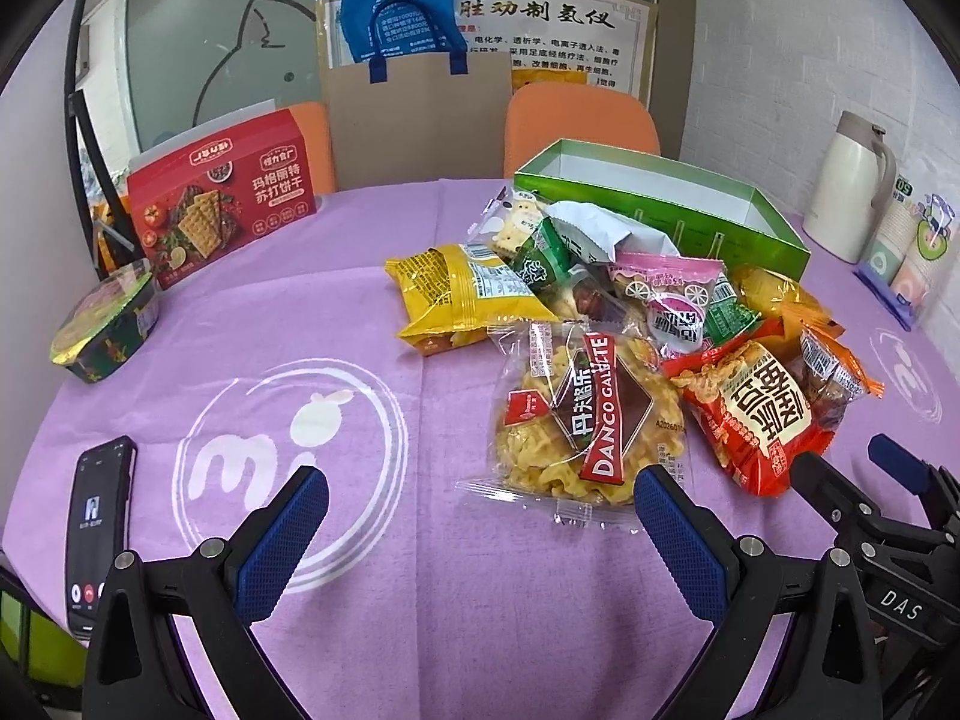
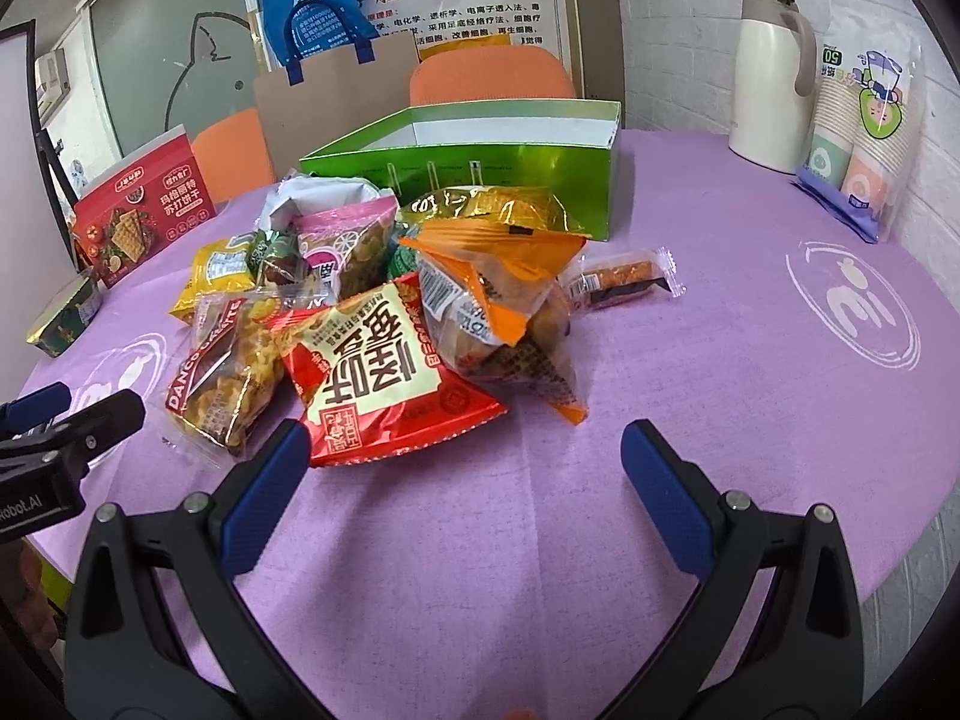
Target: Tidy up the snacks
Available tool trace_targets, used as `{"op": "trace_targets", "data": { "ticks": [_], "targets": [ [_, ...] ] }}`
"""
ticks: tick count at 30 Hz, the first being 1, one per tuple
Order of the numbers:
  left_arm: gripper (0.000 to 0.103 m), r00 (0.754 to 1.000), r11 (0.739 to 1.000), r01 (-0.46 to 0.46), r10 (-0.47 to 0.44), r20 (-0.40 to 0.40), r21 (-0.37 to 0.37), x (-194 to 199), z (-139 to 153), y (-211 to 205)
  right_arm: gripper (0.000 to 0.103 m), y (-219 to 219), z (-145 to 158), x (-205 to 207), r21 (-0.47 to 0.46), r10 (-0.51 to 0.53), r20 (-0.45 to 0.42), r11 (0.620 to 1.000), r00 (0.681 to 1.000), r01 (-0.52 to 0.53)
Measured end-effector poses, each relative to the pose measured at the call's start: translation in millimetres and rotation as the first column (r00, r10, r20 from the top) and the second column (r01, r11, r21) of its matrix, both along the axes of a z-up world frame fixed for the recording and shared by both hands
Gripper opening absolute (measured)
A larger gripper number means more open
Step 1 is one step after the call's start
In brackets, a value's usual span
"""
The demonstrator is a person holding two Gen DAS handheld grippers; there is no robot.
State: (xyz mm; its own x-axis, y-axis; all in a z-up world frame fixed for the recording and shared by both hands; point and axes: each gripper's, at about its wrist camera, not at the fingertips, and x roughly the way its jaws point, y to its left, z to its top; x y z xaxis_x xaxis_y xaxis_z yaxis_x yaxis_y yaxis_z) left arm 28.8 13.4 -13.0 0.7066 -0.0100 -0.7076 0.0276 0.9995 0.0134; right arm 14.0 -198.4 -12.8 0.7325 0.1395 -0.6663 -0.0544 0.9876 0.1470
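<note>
A heap of snack packets lies mid-table in front of an open green box. Nearest is a clear packet of yellow Danco Galette biscuits, beside a red packet, an orange-wrapped packet and a yellow bag. A slim bar lies apart, right of the heap. My left gripper stands open just short of the biscuit packet, holding nothing. Open and empty too, my right gripper hovers before the red packet.
A red cracker box stands at the back left, with a foil-lidded bowl and a phone nearer. A white thermos and sleeves of paper cups stand at the back right. Orange chairs sit behind the purple-clothed table.
</note>
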Motion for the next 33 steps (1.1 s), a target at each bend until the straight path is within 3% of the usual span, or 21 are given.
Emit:
{"op": "trace_targets", "data": {
  "ticks": [6, 9, 11, 16, 22, 26, 31, 33],
  "targets": [
    [0.103, 0.998, 0.996, 0.067, -0.068, -0.018, -0.055, 10, 3, -1, 0.103, 7, -4, 12, 0.109, 0.107, -0.044, 0.989, 0.993, -0.102],
    [0.103, 0.997, 0.996, 0.081, -0.081, -0.015, -0.044, 19, 8, -3, 0.103, 11, -6, 19, 0.109, 0.131, -0.055, 0.986, 0.99, -0.124],
    [0.103, 0.993, 0.99, 0.11, -0.114, -0.039, -0.089, 29, 7, -2, 0.103, 13, -7, 24, 0.111, 0.157, -0.065, 0.983, 0.985, -0.149],
    [0.103, 0.985, 0.984, 0.151, -0.158, -0.074, -0.098, 45, -2, -7, 0.103, 20, -11, 39, 0.046, 0.176, -0.081, 0.984, 0.981, -0.173],
    [0.103, 0.984, 0.982, 0.14, -0.152, -0.091, -0.126, 54, -10, -6, 0.102, 11, -15, 46, 0.1, 0.2, -0.119, 0.977, 0.973, -0.188],
    [0.098, 0.974, 0.964, 0.195, -0.212, -0.081, -0.178, 50, -8, 1, 0.102, 6, -10, 36, 0.087, 0.212, -0.116, 0.975, 0.971, -0.202],
    [0.098, 0.989, 0.926, 0.14, -0.144, 0.015, -0.35, 40, 12, 41, 0.102, 6, 17, 9, 0.083, 0.248, -0.042, 0.966, 0.968, -0.244],
    [0.098, 0.988, 0.926, 0.136, -0.153, -0.021, -0.353, 43, 13, 46, 0.102, 11, 28, 2, 0.105, 0.281, -0.006, 0.955, 0.96, -0.279]
  ]
}}
